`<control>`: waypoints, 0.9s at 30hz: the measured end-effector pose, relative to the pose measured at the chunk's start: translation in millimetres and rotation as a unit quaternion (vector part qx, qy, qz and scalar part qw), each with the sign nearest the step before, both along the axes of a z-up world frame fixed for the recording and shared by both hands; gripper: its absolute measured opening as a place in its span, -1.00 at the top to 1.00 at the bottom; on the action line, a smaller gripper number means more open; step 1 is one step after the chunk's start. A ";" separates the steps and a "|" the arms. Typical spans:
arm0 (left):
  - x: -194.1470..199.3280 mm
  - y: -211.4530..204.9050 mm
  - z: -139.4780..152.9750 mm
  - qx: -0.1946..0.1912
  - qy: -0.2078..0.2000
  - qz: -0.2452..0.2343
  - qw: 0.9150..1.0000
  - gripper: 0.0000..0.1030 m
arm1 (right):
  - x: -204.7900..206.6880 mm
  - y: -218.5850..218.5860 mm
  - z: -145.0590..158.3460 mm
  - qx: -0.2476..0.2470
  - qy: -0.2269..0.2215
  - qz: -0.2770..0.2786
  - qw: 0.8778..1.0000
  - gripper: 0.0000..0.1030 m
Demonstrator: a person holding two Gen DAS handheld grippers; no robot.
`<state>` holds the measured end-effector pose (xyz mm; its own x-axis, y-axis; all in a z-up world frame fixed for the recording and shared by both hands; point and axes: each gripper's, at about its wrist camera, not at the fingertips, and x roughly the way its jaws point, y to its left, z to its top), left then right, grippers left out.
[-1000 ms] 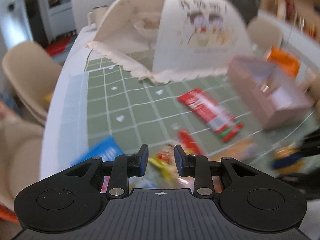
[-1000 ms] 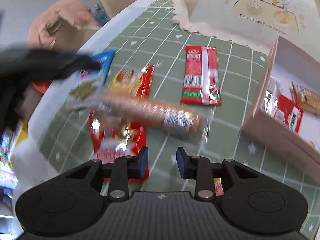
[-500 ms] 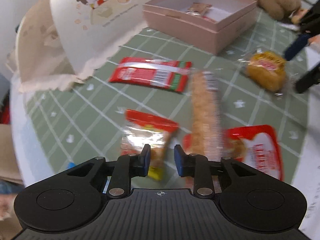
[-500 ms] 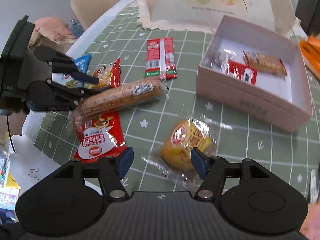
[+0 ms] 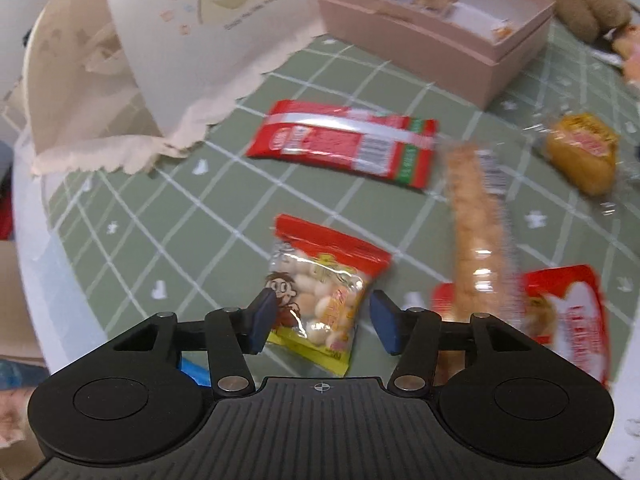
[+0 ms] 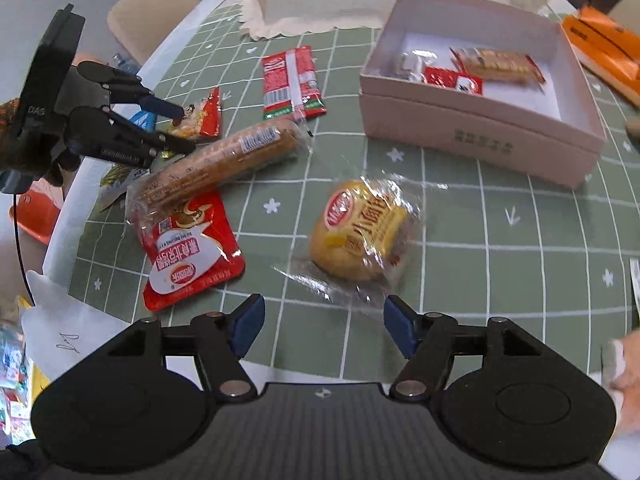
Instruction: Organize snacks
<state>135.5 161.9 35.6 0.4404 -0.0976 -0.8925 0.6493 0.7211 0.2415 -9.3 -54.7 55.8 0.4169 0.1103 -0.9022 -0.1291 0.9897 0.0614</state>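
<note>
So my left hand-held gripper (image 5: 324, 322) has its jaws apart, just been opening, and it sits low over a small crinkly candy bag (image 5: 320, 288) with a red top and clear front, lumpy round sweets showing through; the blue pads (image 5: 262, 320) flank the bag's lower end but don't press on it. My right hand-held gripper (image 6: 324, 330) has also just been opening, nothing between the jaws, with a yellow bun (image 6: 360, 232) in loose, shiny clear wrap lying just ahead of it on the bench (image 6: 480, 220), which wears a green cloth with a white grid. Left of the bun a long cracker tube (image 6: 224, 160) in clear film lies slanted over the top of a flat glossy red pouch (image 6: 188, 252). A flat red wafer pack (image 6: 292, 80) lies farther back. The pink cardboard box (image 6: 480, 136) sits open at the back right, square-edged, a few packets at its far end and bare floor nearer. Between bun and box the cloth is bare.
</note>
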 end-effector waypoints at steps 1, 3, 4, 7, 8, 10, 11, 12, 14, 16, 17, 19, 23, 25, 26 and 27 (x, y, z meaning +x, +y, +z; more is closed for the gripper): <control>4.9 1.2 -1.6 0.007 -0.005 0.005 1.000 -0.12 | -1.4 -0.9 -1.4 0.002 0.003 -0.003 1.000 -0.36; 14.5 5.8 -1.9 0.001 -0.006 0.018 1.000 -0.14 | -5.0 -1.8 -4.8 0.006 0.009 -0.007 1.000 -0.36; 19.4 8.9 -1.3 -0.008 -0.006 0.027 1.000 -0.14 | -7.2 -1.6 -6.5 0.006 0.011 -0.007 1.000 -0.36; 34.5 20.7 0.8 -0.037 -0.008 0.060 0.997 -0.14 | -13.6 0.1 -9.3 0.001 0.012 -0.008 1.000 -0.37; 39.5 23.7 0.3 -0.044 -0.008 0.068 0.997 -0.14 | -15.9 0.7 -9.8 -0.002 0.011 -0.007 1.000 -0.37; 48.7 29.8 1.7 -0.055 -0.007 0.086 0.995 -0.13 | -19.4 1.1 -10.5 -0.007 0.011 -0.007 1.000 -0.39; 52.1 32.1 2.5 -0.060 -0.007 0.094 0.994 -0.13 | -21.5 0.9 -11.0 -0.009 0.012 -0.007 1.000 -0.40; 56.0 34.2 2.9 -0.064 -0.007 0.100 0.993 -0.13 | -23.0 0.8 -11.6 -0.009 0.013 -0.007 1.000 -0.42; 63.9 36.6 3.2 -0.065 -0.008 0.106 0.992 -0.13 | -26.2 0.3 -13.5 -0.012 0.016 -0.007 1.000 -0.43; 69.6 35.7 1.6 -0.060 -0.010 0.101 0.993 -0.22 | -29.4 0.4 -15.7 -0.017 0.019 -0.009 1.000 -0.45; 70.8 33.3 0.2 -0.059 -0.005 0.090 0.994 -0.25 | -30.9 0.4 -16.5 -0.019 0.020 -0.009 1.000 -0.46; 71.3 25.0 -4.5 -0.051 0.015 0.058 0.997 -0.61 | -33.1 -0.4 -17.4 -0.022 0.021 -0.012 0.999 -0.46; 65.2 13.6 -9.4 -0.037 0.029 0.021 0.999 -0.78 | -36.3 -6.7 -14.0 -0.024 0.009 -0.027 0.999 -0.46; 64.3 14.7 -7.7 -0.034 0.028 0.012 0.999 -0.73 | -36.7 -10.9 -11.8 -0.026 0.003 -0.038 0.999 -0.47; 64.2 17.1 -5.9 -0.034 0.025 0.009 0.999 -0.70 | -36.5 -13.2 -10.9 -0.026 0.001 -0.043 0.999 -0.47; 64.9 19.5 -4.8 -0.029 0.019 0.009 0.999 -0.67 | -37.0 -14.6 -10.4 -0.025 -0.001 -0.046 0.999 -0.47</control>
<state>200.4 181.4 30.8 0.4077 -0.1414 -0.9021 0.6441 0.7449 0.1743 -46.2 -69.3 45.4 0.4246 0.0267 -0.9050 -0.0376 0.9992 0.0118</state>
